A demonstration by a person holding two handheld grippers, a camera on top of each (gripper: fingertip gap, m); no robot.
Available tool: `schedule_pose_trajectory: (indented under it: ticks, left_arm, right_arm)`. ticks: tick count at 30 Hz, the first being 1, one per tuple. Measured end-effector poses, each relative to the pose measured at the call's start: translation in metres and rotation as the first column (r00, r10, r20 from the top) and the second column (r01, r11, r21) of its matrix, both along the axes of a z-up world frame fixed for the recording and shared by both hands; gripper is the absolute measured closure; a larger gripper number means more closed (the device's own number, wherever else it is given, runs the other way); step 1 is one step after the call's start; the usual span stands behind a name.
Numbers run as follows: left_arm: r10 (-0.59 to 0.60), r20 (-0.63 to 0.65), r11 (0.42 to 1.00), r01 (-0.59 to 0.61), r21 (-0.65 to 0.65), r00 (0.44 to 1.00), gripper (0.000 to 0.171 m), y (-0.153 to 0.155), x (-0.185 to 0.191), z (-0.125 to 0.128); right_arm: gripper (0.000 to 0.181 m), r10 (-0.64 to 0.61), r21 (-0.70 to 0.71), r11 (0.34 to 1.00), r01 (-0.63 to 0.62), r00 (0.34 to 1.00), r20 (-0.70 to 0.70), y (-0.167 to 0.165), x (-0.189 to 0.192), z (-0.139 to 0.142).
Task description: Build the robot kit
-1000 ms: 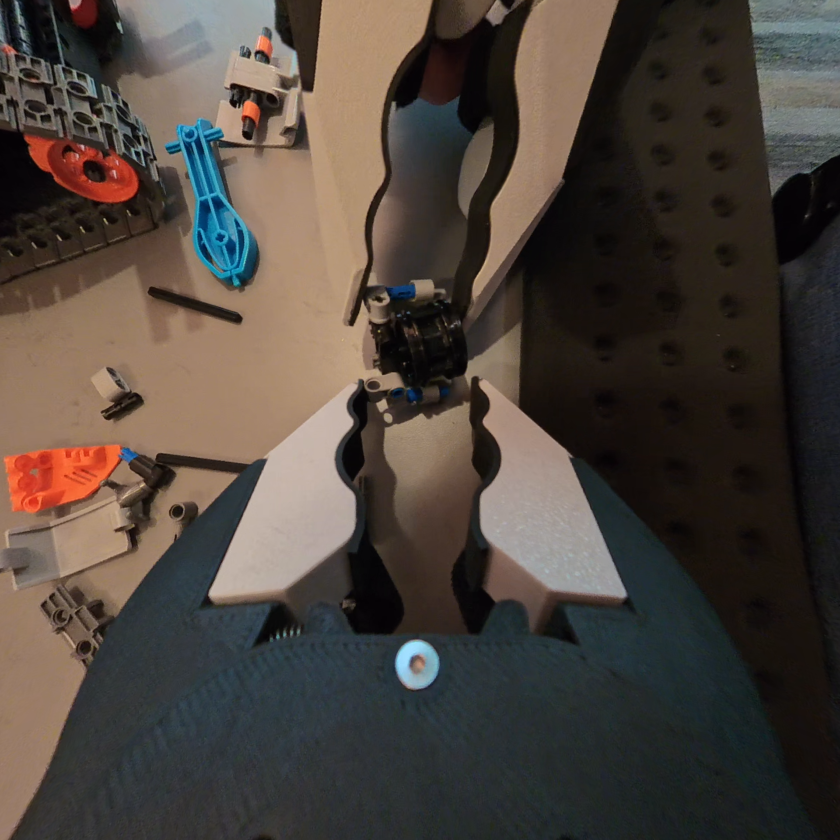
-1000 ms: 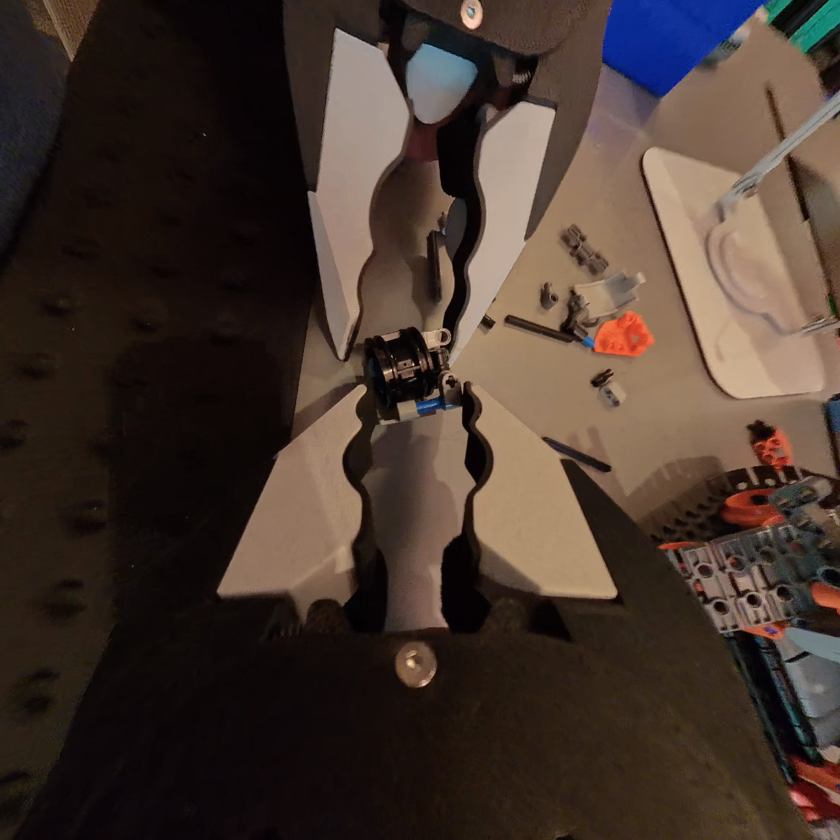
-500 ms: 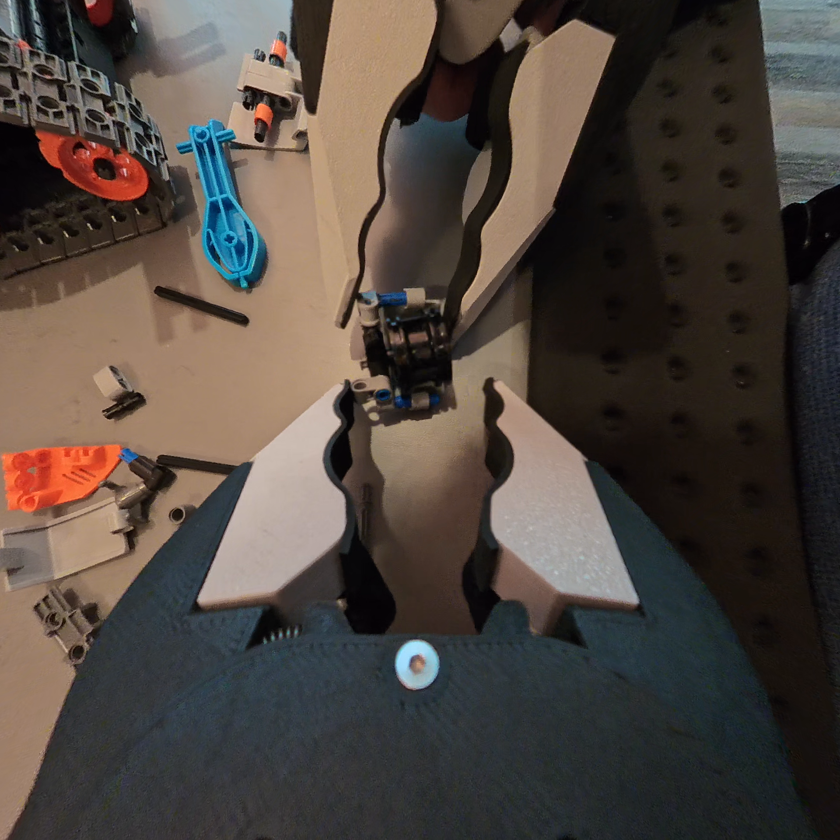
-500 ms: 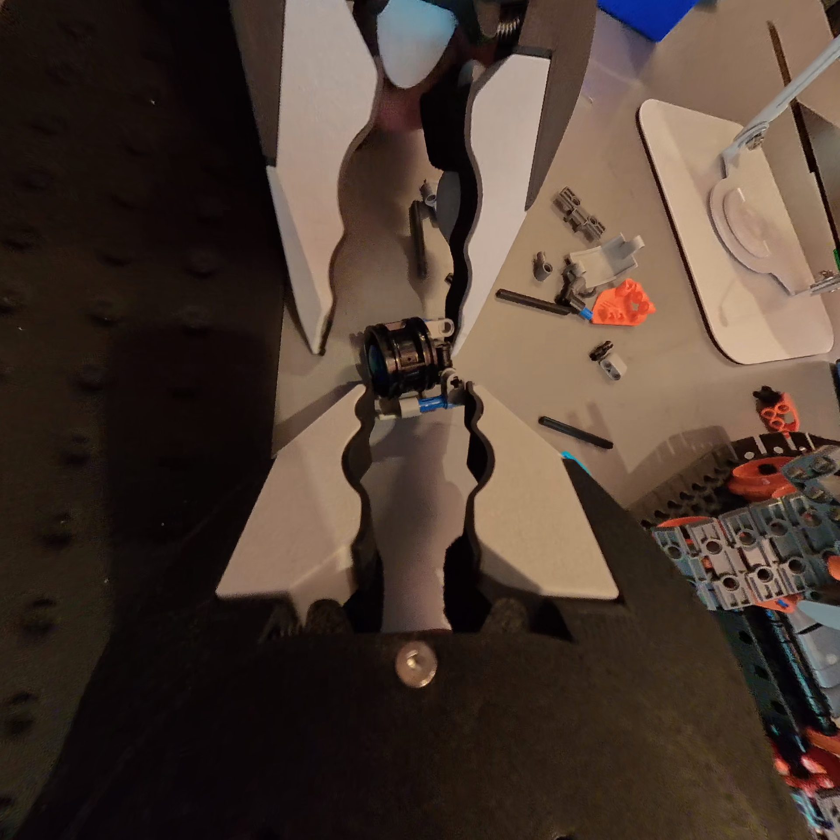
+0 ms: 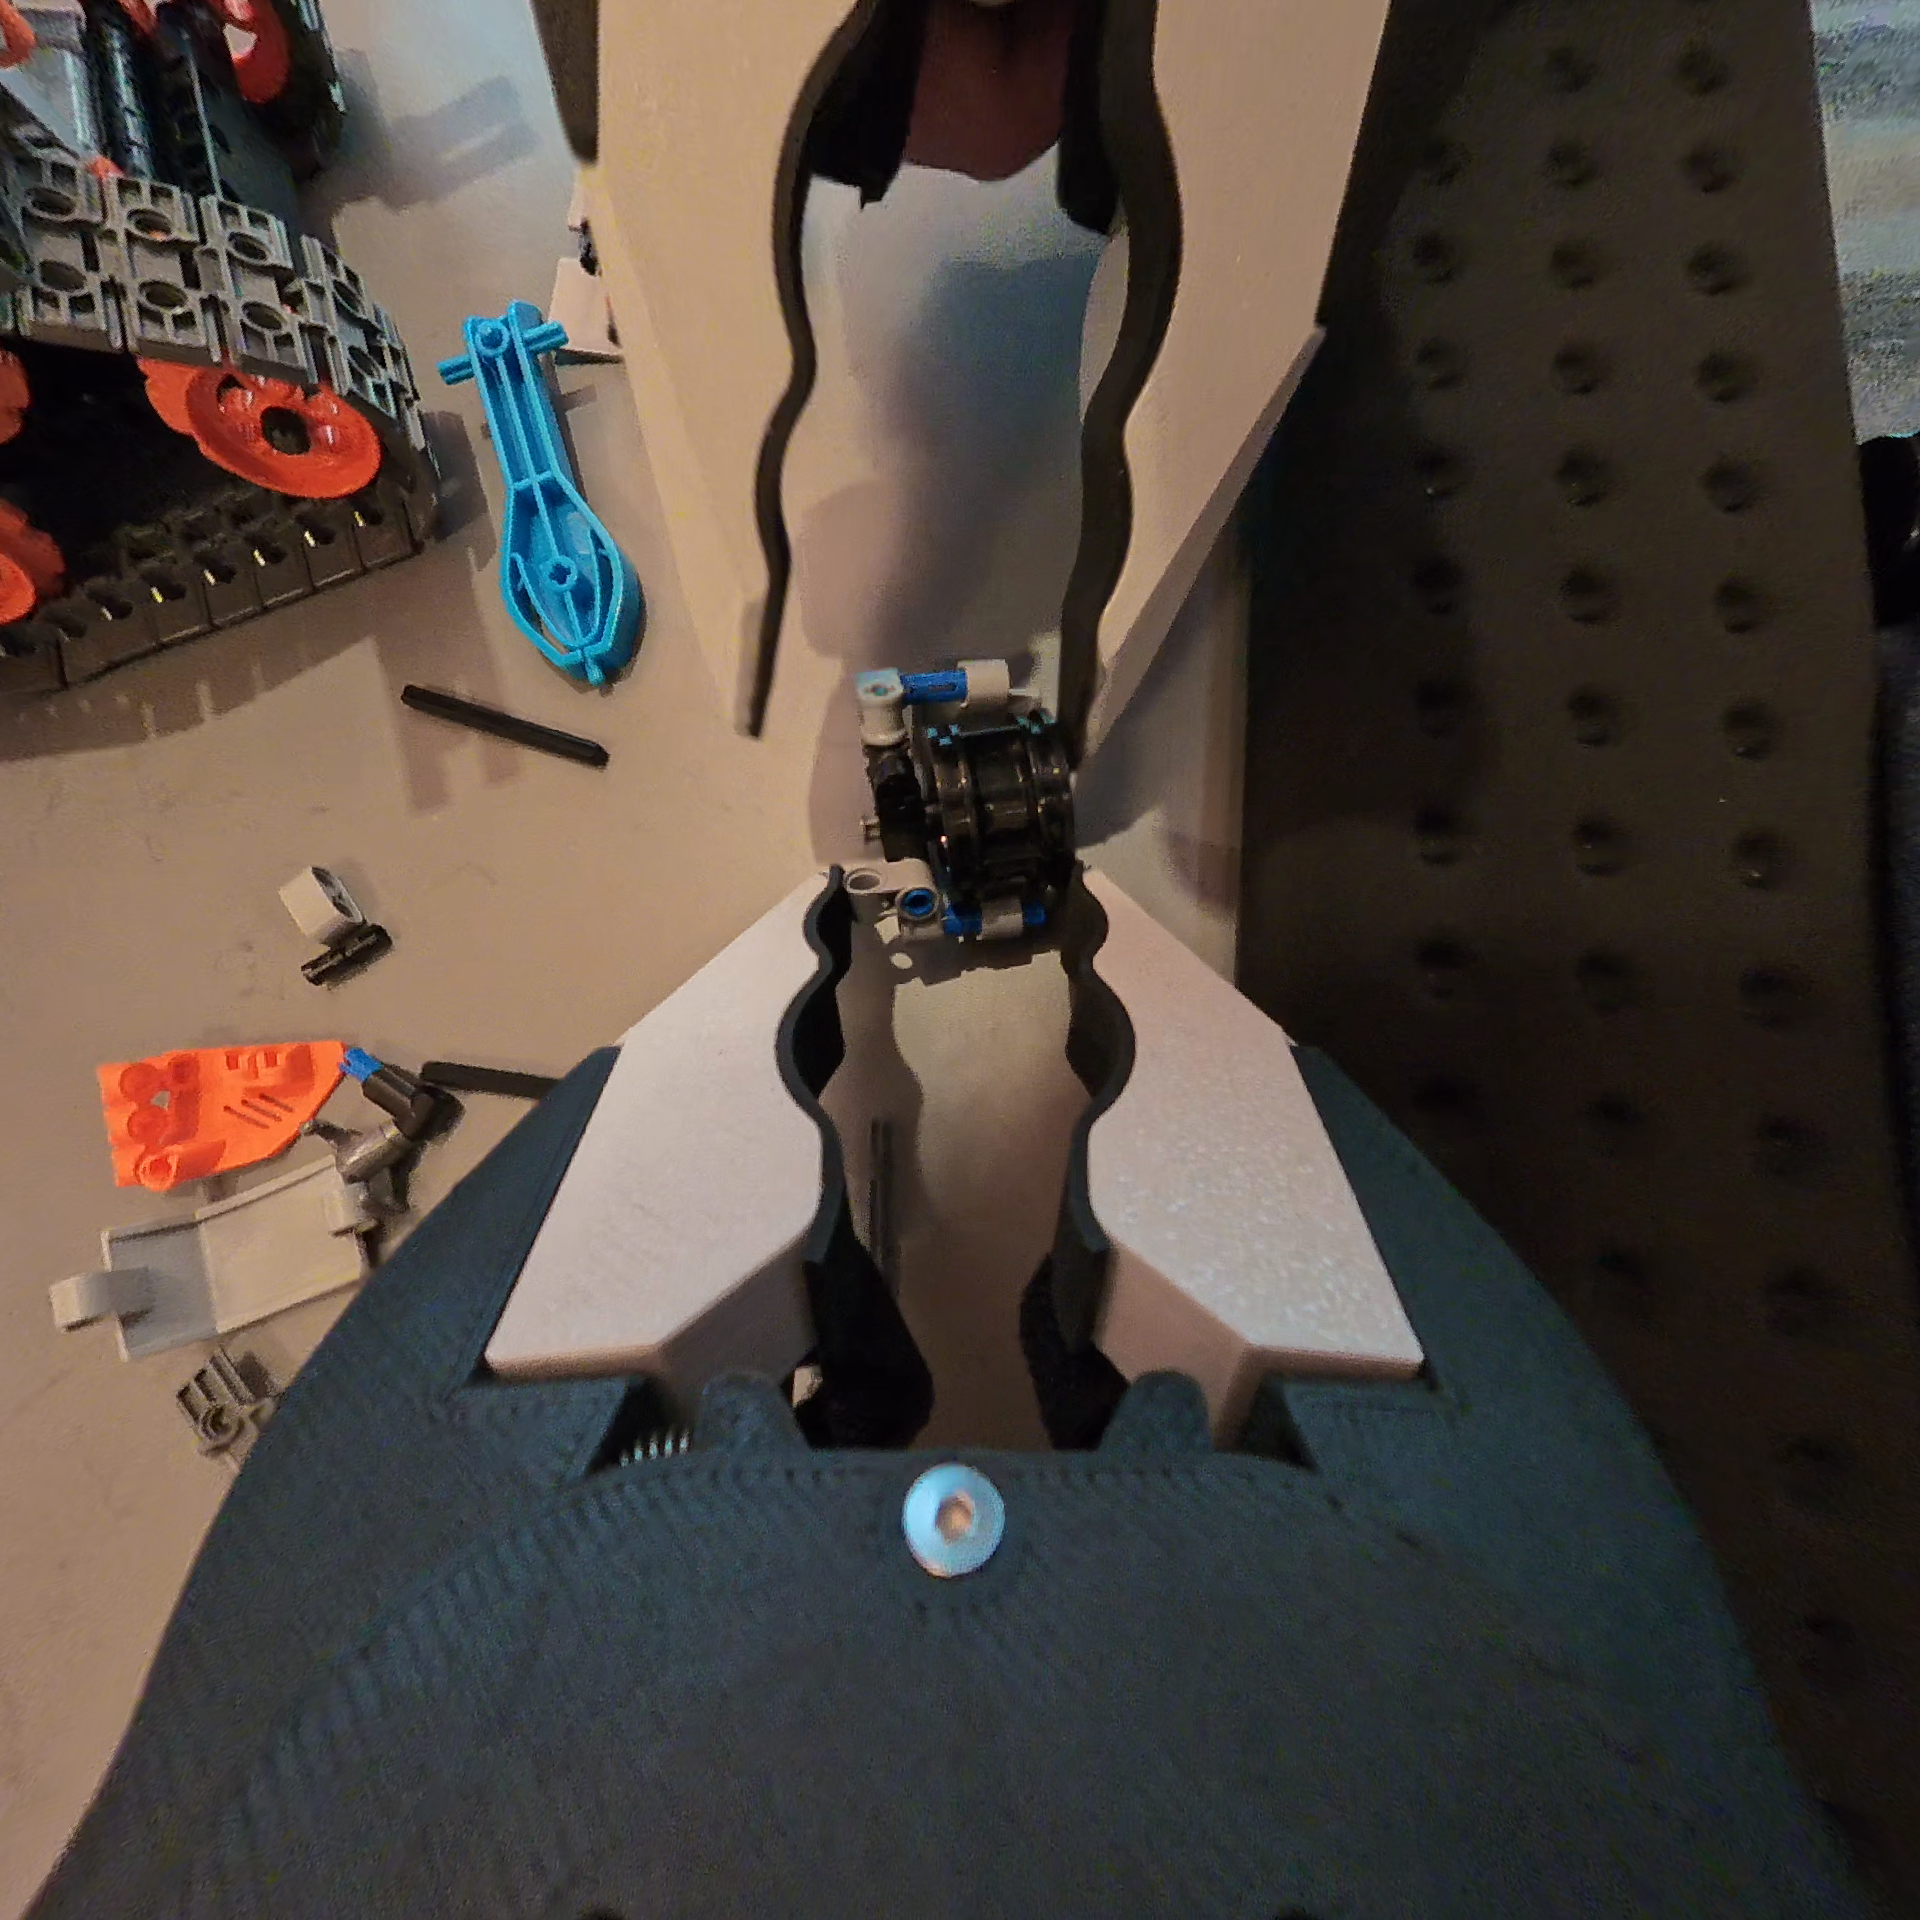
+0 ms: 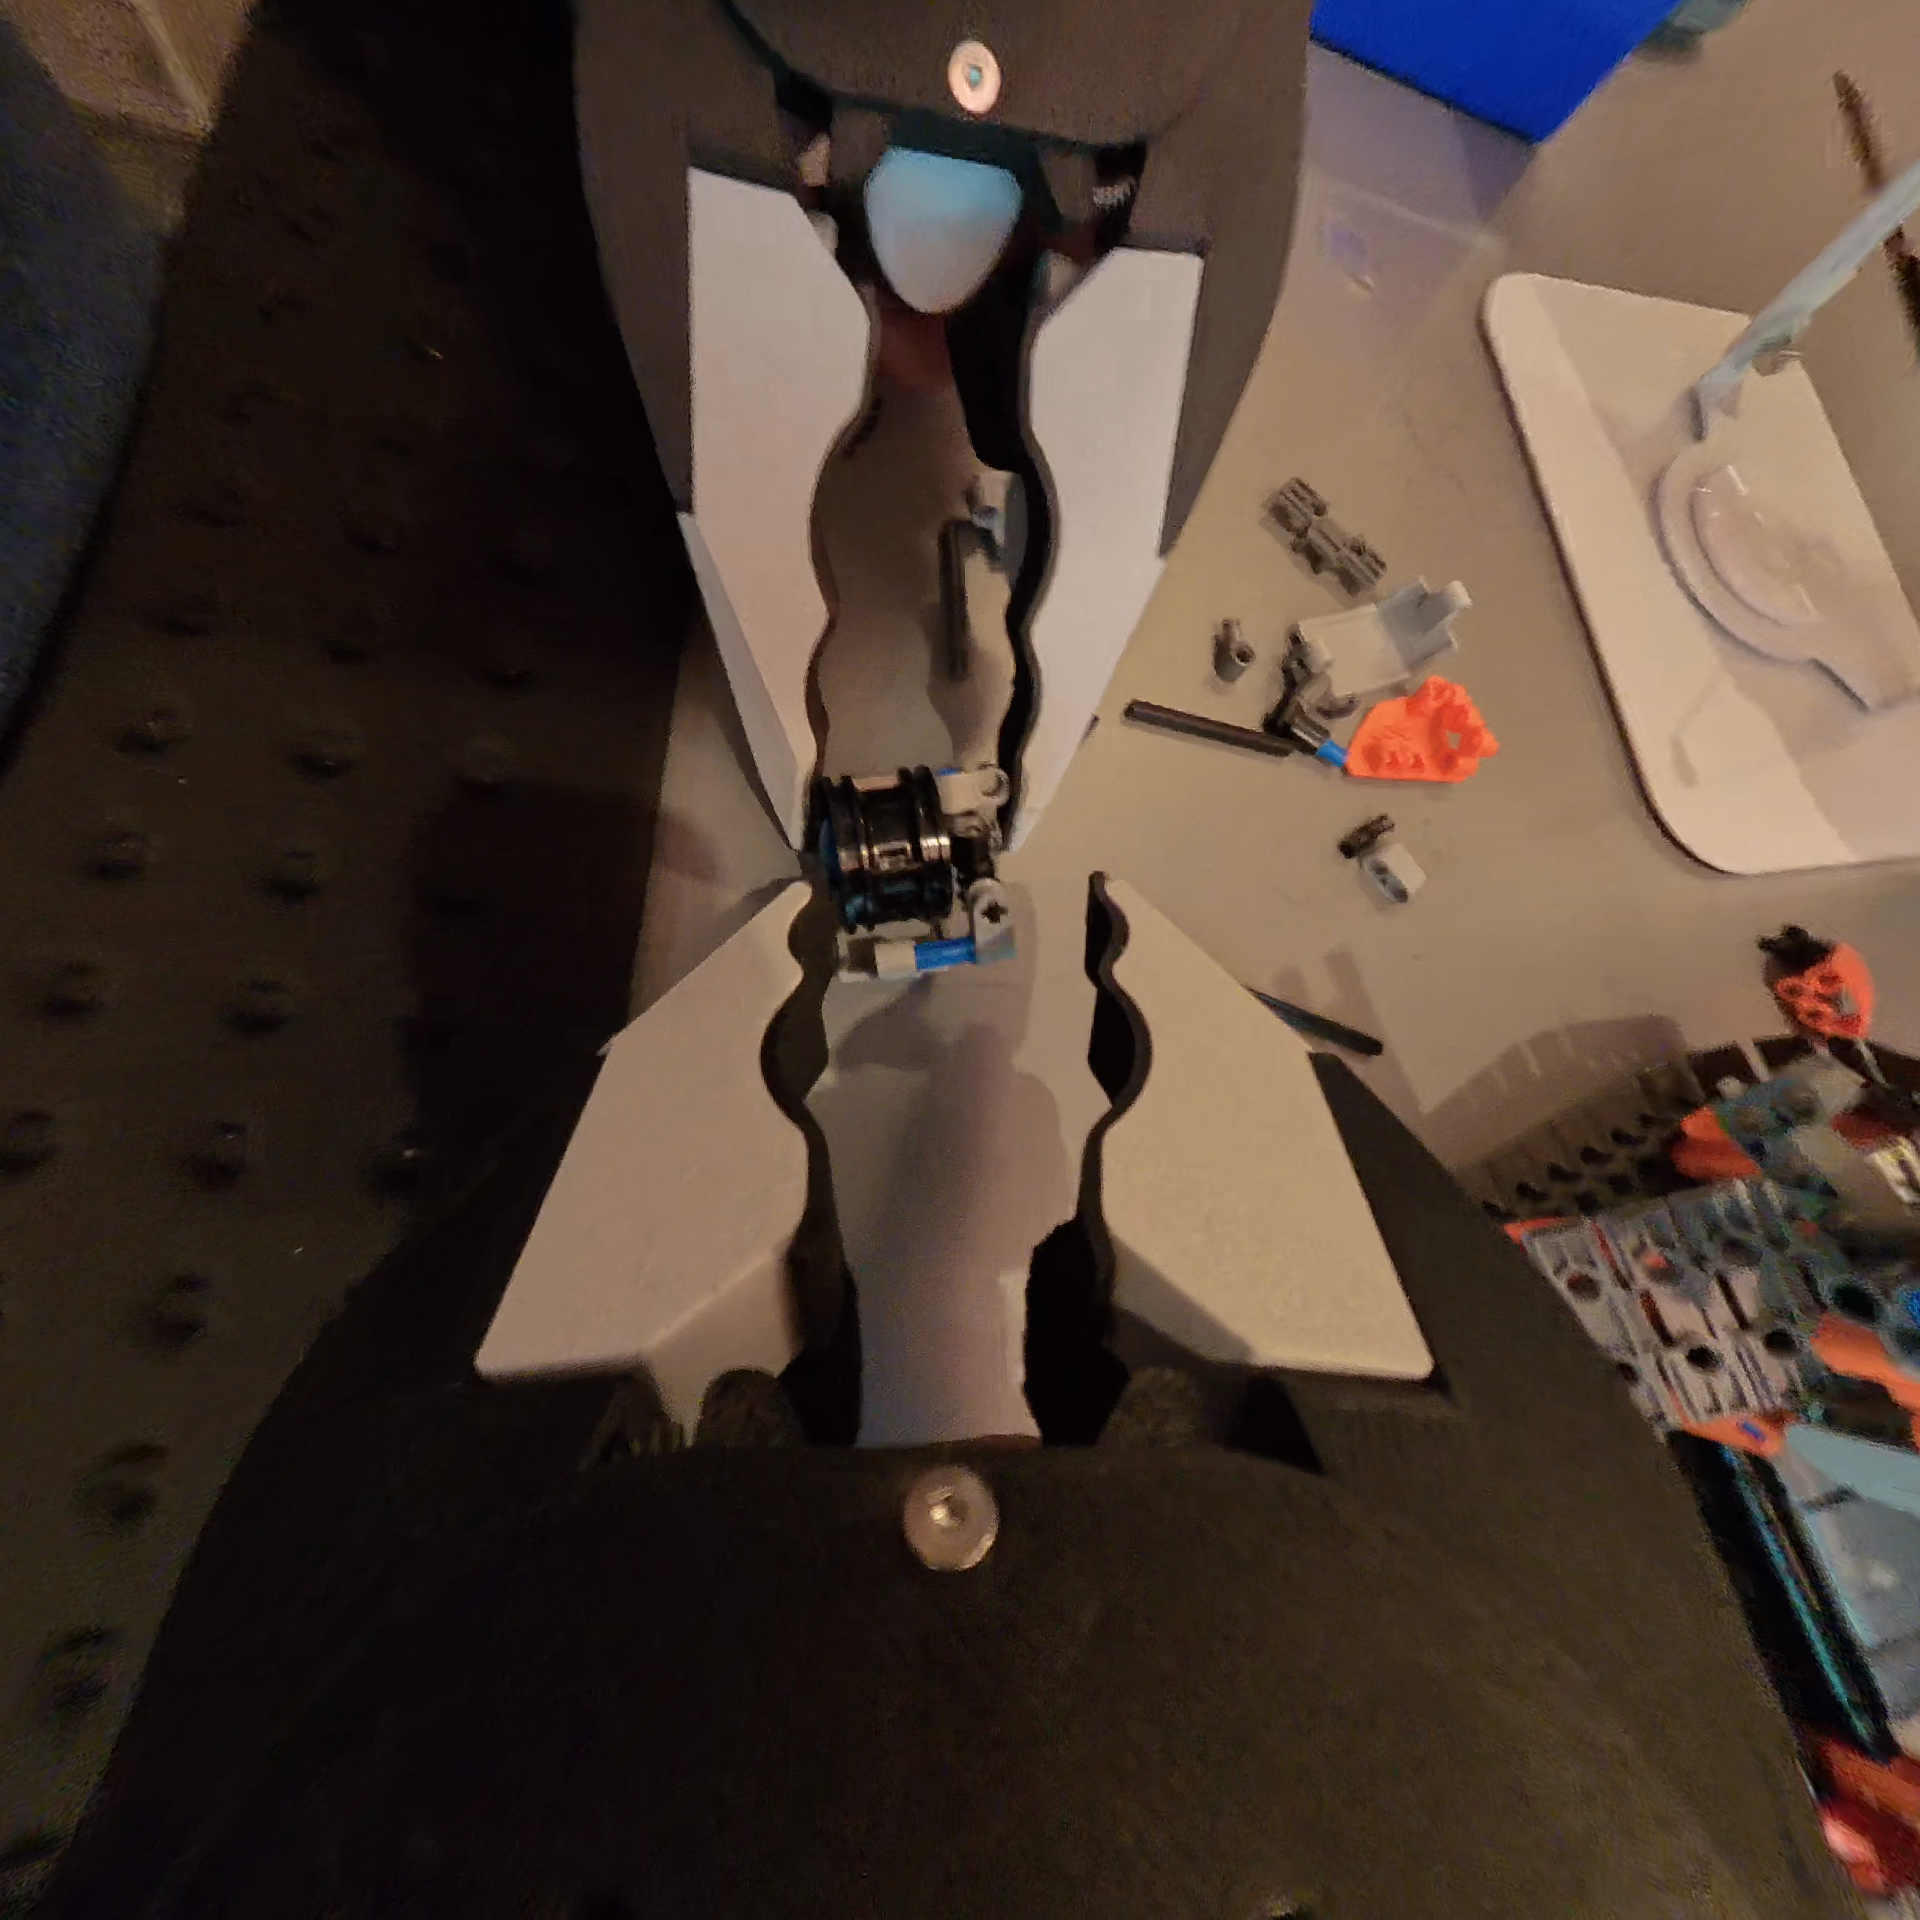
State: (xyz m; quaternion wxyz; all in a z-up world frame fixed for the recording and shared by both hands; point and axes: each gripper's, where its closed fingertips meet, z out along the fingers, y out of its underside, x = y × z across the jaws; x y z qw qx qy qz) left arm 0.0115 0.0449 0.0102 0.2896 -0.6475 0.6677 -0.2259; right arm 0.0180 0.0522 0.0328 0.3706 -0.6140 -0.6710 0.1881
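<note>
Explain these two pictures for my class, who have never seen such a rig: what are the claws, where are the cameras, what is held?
No robot here: a person holds a two-finger gripper in each hand, each with a camera looking along its fingers. One picture comes from the left gripper, the other from the right gripper; they face each other, so each view shows the other farther off. Between them is a small black wheel assembly with grey and blue pins. The left gripper is shut on it; the right gripper stands open around it. On the grey table lie a blue tool, an orange panel and a tracked model.
</note>
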Motion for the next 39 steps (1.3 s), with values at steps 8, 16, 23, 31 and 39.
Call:
schedule_pose_trajectory:
  ticks: [8,16,23,31,39]
  left_arm:
    - [-0.05,-0.03,0.997,0.051,0.049,0.998,0.133,0.002,0.005,0.001]
    - [-0.075,-0.043,0.991,0.08,0.108,0.996,0.133,0.003,0.007,0.002]
    - [-0.077,-0.047,0.989,0.082,0.12,0.996,0.133,0.004,0.009,0.002]
    - [-0.089,-0.047,0.986,0.095,0.137,0.995,0.132,0.003,0.009,0.003]
    - [-0.108,-0.053,0.987,0.114,0.114,0.993,0.132,0.0,0.01,0.002]
  right_arm:
    - [0.152,0.134,-0.177,0.975,-0.136,0.991,-0.023,-0.011,-0.009,0.001]
    - [0.148,0.144,-0.206,0.969,-0.139,0.99,0.01,-0.01,-0.006,-0.001]
    - [0.148,0.116,-0.2,0.974,-0.111,0.993,0.014,-0.009,-0.004,-0.001]
    - [0.147,0.112,-0.219,0.97,-0.104,0.993,0.023,-0.01,0.0,-0.007]
    - [0.148,0.166,-0.034,0.986,-0.163,0.979,0.115,-0.011,0.001,-0.008]
